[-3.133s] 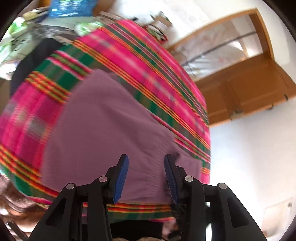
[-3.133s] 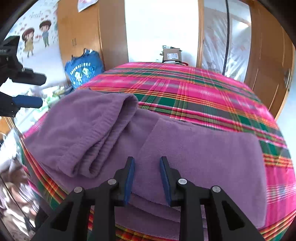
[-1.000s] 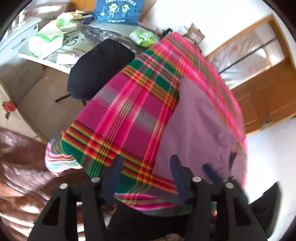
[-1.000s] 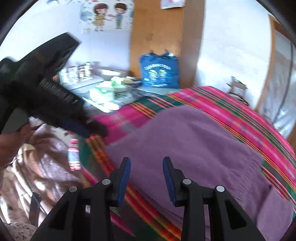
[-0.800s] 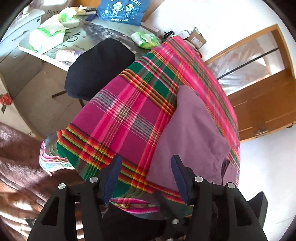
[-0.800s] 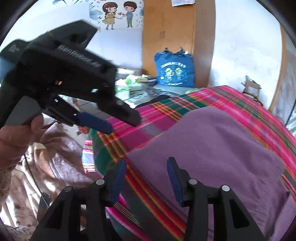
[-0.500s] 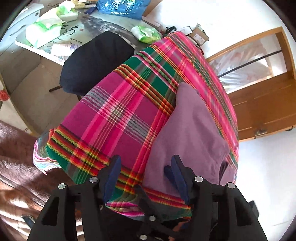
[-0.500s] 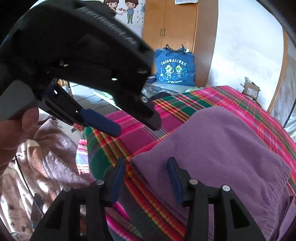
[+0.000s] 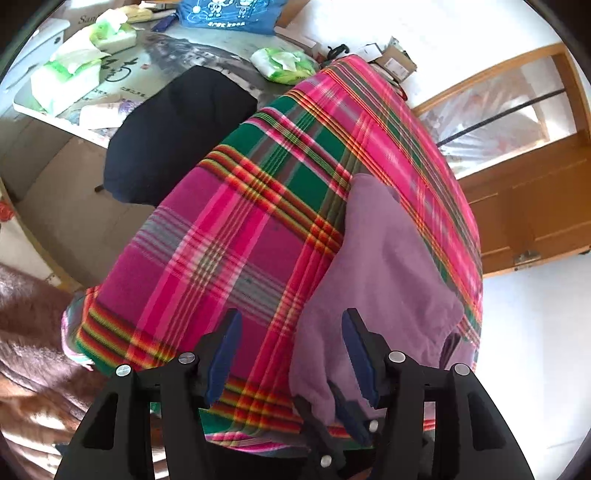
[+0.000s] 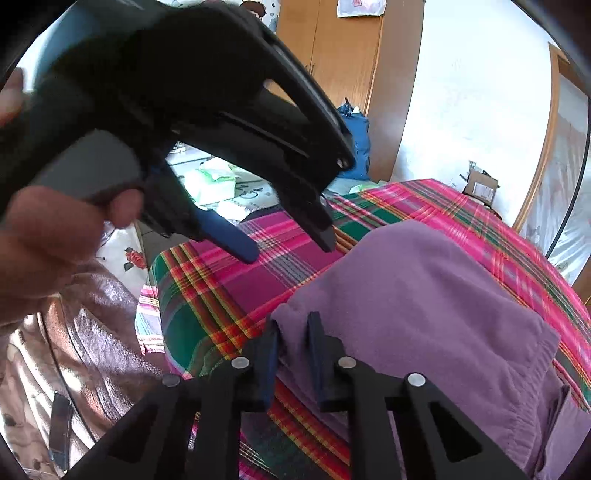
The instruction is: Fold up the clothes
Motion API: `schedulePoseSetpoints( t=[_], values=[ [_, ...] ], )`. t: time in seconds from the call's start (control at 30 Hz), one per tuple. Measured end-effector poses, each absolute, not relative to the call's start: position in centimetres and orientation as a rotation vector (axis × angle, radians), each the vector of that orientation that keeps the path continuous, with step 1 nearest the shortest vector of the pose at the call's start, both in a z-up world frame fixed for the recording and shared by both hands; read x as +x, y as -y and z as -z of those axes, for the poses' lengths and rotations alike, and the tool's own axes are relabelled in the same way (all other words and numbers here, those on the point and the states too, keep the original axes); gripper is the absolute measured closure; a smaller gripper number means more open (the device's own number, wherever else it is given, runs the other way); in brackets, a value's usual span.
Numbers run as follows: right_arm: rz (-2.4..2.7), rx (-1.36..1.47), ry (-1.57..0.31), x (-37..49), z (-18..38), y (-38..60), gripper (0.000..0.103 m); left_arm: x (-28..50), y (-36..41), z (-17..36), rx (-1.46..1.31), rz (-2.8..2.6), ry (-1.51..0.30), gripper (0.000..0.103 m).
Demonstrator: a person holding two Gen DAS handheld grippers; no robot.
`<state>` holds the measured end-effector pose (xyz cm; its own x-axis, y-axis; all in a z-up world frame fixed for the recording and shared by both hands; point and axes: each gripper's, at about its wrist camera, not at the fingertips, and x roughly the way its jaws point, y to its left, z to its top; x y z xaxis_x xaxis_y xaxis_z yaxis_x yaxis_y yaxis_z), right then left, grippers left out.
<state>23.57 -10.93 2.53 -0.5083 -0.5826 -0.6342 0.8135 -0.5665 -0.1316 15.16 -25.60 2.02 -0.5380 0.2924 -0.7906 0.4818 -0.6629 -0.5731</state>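
Observation:
A folded purple garment (image 9: 380, 280) lies on a bed with a pink, green and orange plaid cover (image 9: 236, 236); it also shows in the right wrist view (image 10: 417, 295). My right gripper (image 10: 292, 334) has its jaws closed on the garment's near left corner at the bed's edge. It shows in the left wrist view (image 9: 325, 402) below that corner. My left gripper (image 9: 291, 350) is open and empty, hovering above the cover just left of the garment. It fills the upper left of the right wrist view (image 10: 291, 245), held by a hand.
A dark chair back (image 9: 173, 129) stands beside the bed. Behind it a table (image 9: 122, 70) carries tissue packs and a blue bag (image 9: 229, 14). A brown blanket (image 10: 85, 332) lies at the near left. Wooden cupboard doors (image 9: 535, 206) stand on the right.
Both grippers moved from the garment's middle to its near left corner. In the last half second the right jaws narrowed onto the corner. The left gripper came in close above it.

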Motion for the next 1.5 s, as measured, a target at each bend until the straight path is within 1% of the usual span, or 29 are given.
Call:
schedulePoseSetpoints(
  t=[0.1,0.17,0.37,0.47,0.6,0.67,0.77,1.13,1.2,1.23,1.3,1.33,1.37,1.4,1.43,1.5],
  values=[
    [2.127,0.676,-0.506,23.8,-3.3,10.4,0.089,13.9,25.6,-1.8,1.464,2.399,-1.261,0.045],
    [2.132,0.674,-0.485,23.7,-3.8,10.3,0.089,13.2,25.7,-1.2,1.480,2.394,-1.358,0.045],
    [2.148,0.650,-0.463,23.4,-5.0,10.0,0.089,10.7,25.9,-0.9,1.494,2.501,-1.494,0.045],
    [2.147,0.659,-0.447,23.3,-5.2,9.7,0.089,9.6,25.7,-0.5,1.539,2.496,-1.504,0.045],
    [2.151,0.656,-0.431,23.2,-5.5,9.4,0.089,7.3,25.2,0.1,1.643,2.522,-1.459,0.045],
    [2.151,0.657,-0.423,23.2,-5.4,9.2,0.089,6.5,25.4,0.3,1.651,2.497,-1.487,0.045],
    [2.148,0.663,-0.416,23.2,-5.3,9.0,0.089,5.2,25.1,0.4,1.726,2.506,-1.472,0.045],
    [2.131,0.676,-0.386,22.7,-5.4,8.6,0.089,3.0,25.7,1.2,1.762,2.428,-1.557,0.047],
    [2.125,0.681,-0.383,22.6,-5.4,8.5,0.089,2.6,25.7,1.2,1.766,2.429,-1.552,0.052],
    [2.122,0.682,-0.382,22.5,-5.4,8.5,0.089,2.4,25.7,1.2,1.769,2.429,-1.549,0.057],
    [2.118,0.684,-0.379,22.3,-5.4,8.4,0.089,1.9,25.6,1.3,1.790,2.438,-1.525,0.060],
    [2.116,0.684,-0.377,22.2,-5.4,8.4,0.089,1.8,25.5,1.3,1.804,2.444,-1.507,0.071],
    [2.115,0.685,-0.374,22.1,-5.4,8.3,0.089,1.6,25.4,1.3,1.810,2.447,-1.494,0.079],
    [2.113,0.687,-0.371,22.0,-5.4,8.3,0.089,1.5,25.3,1.3,1.813,2.449,-1.484,0.080],
    [2.111,0.690,-0.368,21.9,-5.4,8.3,0.089,1.4,25.2,1.3,1.816,2.450,-1.473,0.084],
    [2.101,0.705,-0.350,21.5,-5.3,8.2,0.090,1.4,25.2,1.1,1.805,2.455,-1.481,0.086]
  ],
)
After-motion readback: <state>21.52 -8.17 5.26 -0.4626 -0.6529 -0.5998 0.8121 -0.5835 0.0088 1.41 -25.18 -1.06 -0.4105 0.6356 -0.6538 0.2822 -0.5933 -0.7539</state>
